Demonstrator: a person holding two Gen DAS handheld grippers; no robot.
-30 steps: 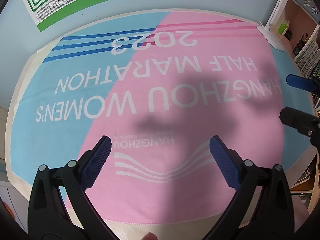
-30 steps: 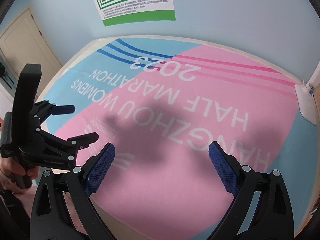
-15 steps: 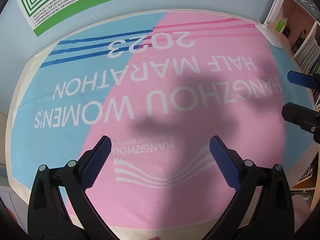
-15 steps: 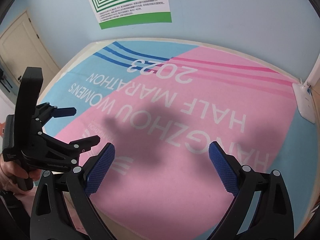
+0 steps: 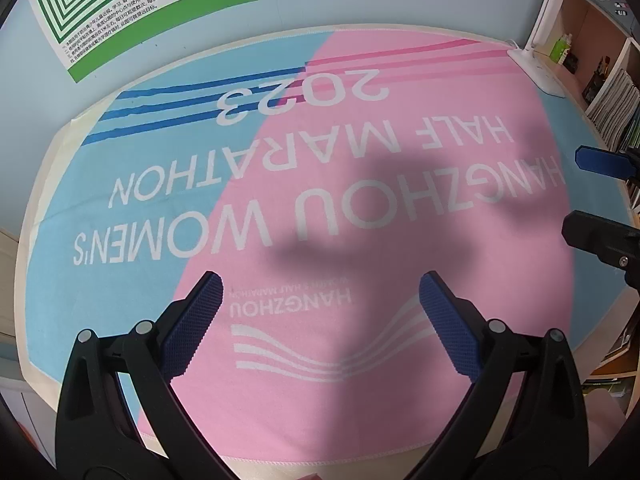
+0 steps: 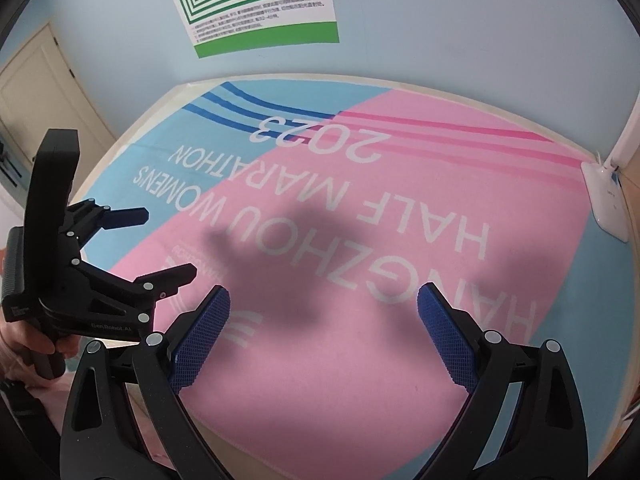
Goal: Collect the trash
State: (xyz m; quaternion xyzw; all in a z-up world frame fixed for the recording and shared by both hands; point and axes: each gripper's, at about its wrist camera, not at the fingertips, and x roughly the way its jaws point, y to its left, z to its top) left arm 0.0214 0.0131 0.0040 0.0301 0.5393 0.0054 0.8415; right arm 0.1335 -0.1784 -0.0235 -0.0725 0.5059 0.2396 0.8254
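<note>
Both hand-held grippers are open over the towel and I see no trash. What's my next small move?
Probably pan outward: the left hand-held gripper and right hand-held gripper hover empty, and no trash shows on the towel.

Home study: bookshelves [image 5: 612, 96], door [image 6: 36, 92].

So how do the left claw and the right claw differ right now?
Barely. The left claw hangs over the towel's logo on the pink part; the right claw hangs further right, over pink only. In the right wrist view the left claw lies turned sideways. Both are open and hold nothing.
</note>
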